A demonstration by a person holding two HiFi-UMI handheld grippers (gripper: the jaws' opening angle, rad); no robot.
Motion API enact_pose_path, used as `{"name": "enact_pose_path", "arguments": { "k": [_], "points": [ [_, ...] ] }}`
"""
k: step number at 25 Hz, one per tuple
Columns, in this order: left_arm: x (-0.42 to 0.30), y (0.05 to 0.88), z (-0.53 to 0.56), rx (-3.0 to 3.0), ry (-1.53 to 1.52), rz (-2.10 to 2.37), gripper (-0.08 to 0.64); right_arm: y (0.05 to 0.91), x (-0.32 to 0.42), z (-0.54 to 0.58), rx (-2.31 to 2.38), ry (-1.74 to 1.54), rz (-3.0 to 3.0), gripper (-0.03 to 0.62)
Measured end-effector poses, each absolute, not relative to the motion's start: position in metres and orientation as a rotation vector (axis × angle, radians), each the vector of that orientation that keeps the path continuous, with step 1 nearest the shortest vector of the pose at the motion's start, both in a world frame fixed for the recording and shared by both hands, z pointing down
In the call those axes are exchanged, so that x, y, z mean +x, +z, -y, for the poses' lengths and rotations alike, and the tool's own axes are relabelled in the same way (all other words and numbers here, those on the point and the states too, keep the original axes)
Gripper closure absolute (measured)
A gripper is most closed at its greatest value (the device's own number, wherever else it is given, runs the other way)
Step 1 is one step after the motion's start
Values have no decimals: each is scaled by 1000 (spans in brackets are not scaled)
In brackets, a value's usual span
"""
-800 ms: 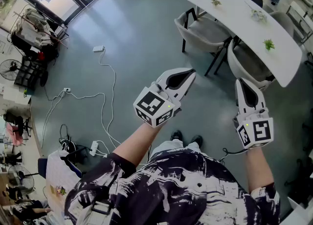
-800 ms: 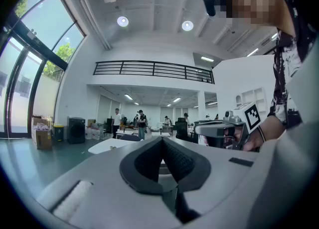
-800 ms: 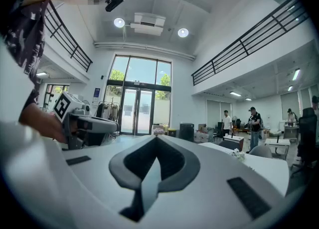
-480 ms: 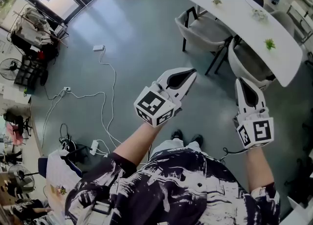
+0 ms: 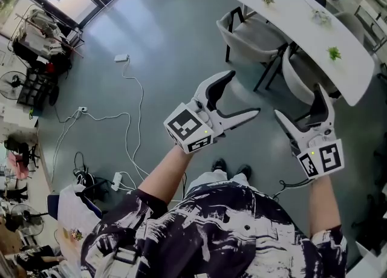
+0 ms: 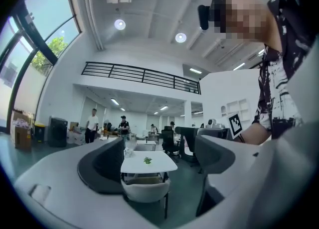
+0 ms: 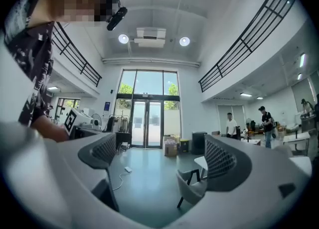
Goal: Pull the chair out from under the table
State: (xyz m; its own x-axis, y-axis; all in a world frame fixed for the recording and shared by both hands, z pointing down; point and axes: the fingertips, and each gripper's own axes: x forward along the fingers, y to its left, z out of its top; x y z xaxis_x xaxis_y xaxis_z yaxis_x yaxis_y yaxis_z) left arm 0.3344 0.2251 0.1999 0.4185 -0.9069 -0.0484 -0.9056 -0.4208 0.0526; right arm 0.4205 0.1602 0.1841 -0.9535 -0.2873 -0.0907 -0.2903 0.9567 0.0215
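the left claw (image 5: 242, 94) is held level in the air, its two jaws spread wide with nothing between the pads; the right claw (image 5: 299, 101) is level beside it and just as wide open, also empty; both hang above the grey-green floor (image 5: 175, 35), well short of the furniture; ahead of the claws stands a long white bench with rounded ends (image 5: 293, 11), carrying small green plants (image 5: 334, 54); a pale grey shell chair with black legs (image 5: 299, 74) sits just beyond the right claw's tips, its far side tucked under the bench edge, apart from the claw; a second pale grey chair (image 5: 251, 40) stands beyond the left claw, further off, also partly under the bench; in the left gripper view a chair (image 6: 144, 192) shows in the gap between the open jaws, pushed in against the bench end (image 6: 149, 164), clearly at a distance; in the right gripper view a chair (image 7: 192, 188) shows low by the right-hand jaw, again not touched; to the left of the left claw a white cable (image 5: 128, 122) trails across the floor; below both claws is the person's black-and-white patterned shirt (image 5: 230, 228).
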Motion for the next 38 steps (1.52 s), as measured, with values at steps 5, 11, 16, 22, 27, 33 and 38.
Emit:
{"name": "enact_pose_path", "arguments": {
  "k": [5,11,16,22,27,33,38],
  "points": [
    [338,200,-226,2654,-76,1668,132,182,416,-167,-381,93,-3031,87],
    [332,204,-223,2646,-61,1676,132,189,412,-166,-344,79,-3047,87],
    [330,208,-220,2627,-54,1694,132,197,409,-164,-310,71,-3064,89],
    [322,210,-220,2595,-55,1739,132,196,398,-165,-207,95,-3077,89],
    [303,216,-227,2576,-57,1757,132,200,373,-167,-170,84,-3084,89],
    [244,225,-224,2581,-89,1771,133,210,314,-165,-159,116,-3102,89],
    [164,228,-220,2615,-103,1729,133,205,230,-158,-197,151,-3119,89]
  ]
}}
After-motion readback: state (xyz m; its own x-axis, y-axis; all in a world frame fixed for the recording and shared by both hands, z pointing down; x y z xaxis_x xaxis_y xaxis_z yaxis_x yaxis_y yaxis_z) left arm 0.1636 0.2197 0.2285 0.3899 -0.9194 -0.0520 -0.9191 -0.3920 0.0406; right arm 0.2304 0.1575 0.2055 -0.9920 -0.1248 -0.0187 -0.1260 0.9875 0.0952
